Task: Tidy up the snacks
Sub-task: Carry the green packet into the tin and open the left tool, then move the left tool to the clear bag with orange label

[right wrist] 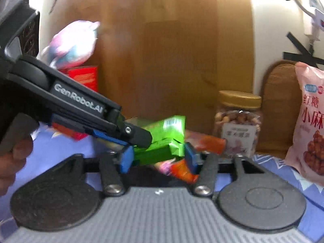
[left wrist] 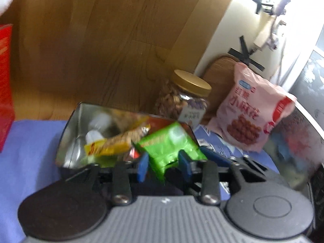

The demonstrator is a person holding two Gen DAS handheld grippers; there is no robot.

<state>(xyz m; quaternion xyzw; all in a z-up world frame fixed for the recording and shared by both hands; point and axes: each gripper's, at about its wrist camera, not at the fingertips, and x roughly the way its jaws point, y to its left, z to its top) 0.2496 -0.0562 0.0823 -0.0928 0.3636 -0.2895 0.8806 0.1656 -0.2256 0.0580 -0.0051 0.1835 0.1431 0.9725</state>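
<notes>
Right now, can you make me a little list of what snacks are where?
tin: open metal tin on the blue cloth, snacks inside
green packet: green packet between the left hand-held gripper fingers, over the tin
yellow packet: yellow packet in the tin
nut jar: nut jar, gold lid, behind the tin
pink bag: pink bag, right of the jar

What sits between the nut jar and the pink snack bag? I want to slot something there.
Nothing stands there: in the right wrist view only the brown board behind shows between the nut jar and the pink snack bag.
</notes>
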